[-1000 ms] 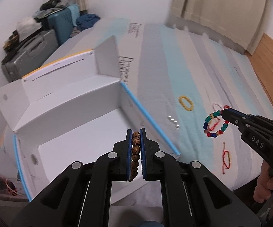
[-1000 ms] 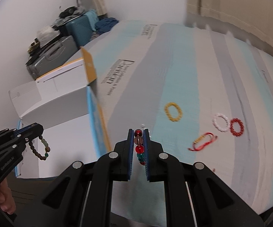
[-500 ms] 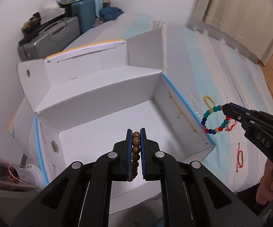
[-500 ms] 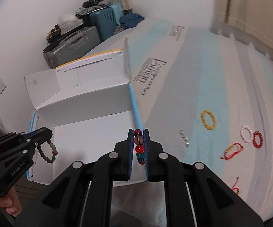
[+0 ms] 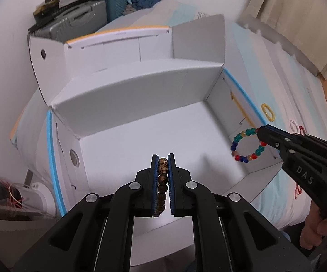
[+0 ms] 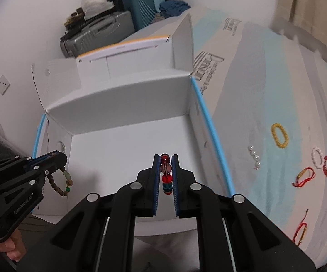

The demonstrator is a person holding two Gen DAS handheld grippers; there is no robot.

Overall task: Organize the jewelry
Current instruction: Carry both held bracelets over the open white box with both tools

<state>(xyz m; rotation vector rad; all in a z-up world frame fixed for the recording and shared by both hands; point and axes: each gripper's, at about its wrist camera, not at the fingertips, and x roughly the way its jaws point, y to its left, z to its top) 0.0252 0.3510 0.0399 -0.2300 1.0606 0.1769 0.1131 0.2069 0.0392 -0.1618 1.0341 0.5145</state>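
Left wrist view: both tongs (image 5: 163, 158) (image 6: 165, 157), clenched on bracelets (image 5: 162, 176) (image 6: 166, 174), now over the box (image 5: 140, 140), formerly beside it.

Both wrist views steeply down into white box (image 5: 140, 136)

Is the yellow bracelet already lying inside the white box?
No, the yellow bracelet lies on the striped bed cover, outside the blue-edged wall of the white box.

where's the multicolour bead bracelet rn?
The multicolour bead bracelet hangs pinched in the right tool, on the right of the left wrist view, over the white box just inside its blue-edged right wall.
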